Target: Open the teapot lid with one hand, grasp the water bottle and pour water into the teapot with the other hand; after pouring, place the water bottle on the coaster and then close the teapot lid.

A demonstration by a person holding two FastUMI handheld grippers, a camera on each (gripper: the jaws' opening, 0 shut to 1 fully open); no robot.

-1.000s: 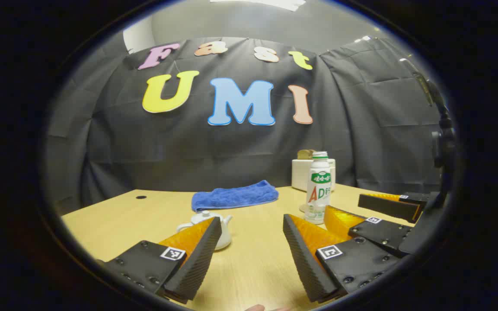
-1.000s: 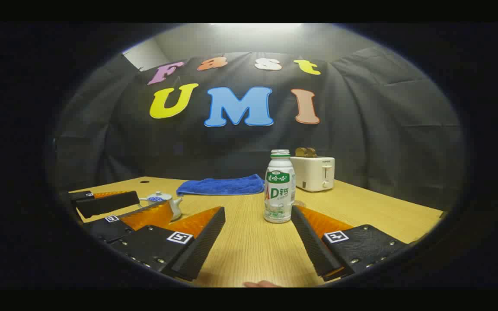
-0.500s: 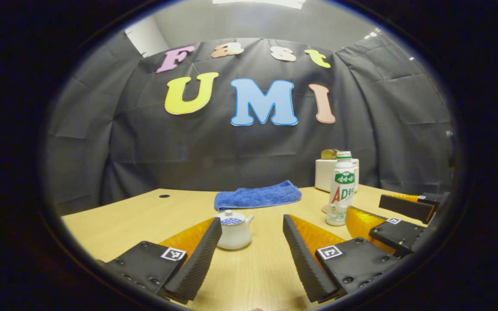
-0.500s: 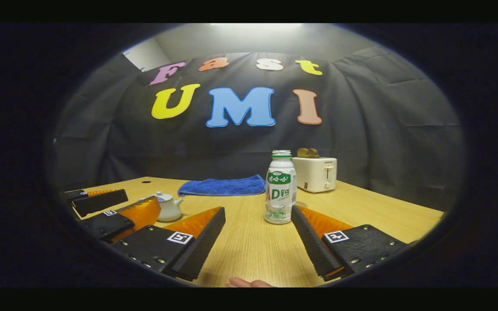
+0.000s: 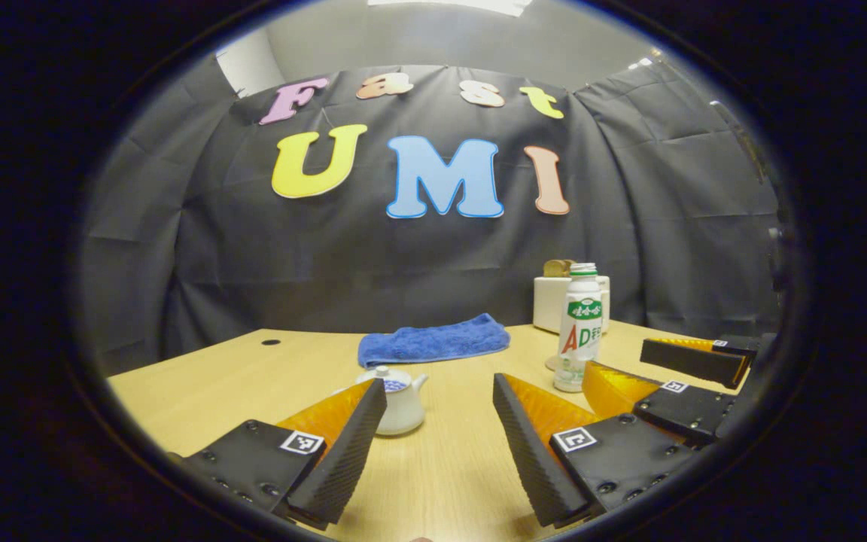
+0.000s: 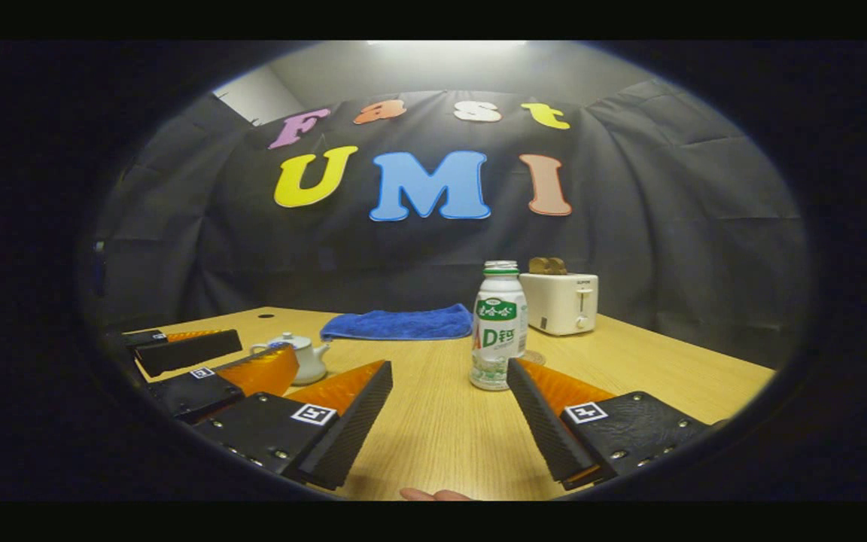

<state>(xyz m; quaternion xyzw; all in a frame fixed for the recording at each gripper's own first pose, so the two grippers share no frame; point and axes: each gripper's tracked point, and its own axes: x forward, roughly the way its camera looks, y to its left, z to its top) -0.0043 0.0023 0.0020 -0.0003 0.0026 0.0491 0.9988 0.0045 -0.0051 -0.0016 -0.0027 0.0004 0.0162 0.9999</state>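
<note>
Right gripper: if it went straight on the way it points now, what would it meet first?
Probably the bottle, standing upright just ahead, nearer the right-hand finger of the open right gripper. Depth is unclear; dead centre, it might pass the bottle towards the towel.

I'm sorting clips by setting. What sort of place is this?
Probably a staged recording booth, not a real kitchen: black cloth wall behind a wooden table set with a toaster, teapot and blue towel.

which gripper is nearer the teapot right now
Left. The left gripper is open just short of the teapot; the right gripper is off to the side, facing the water bottle.
</note>
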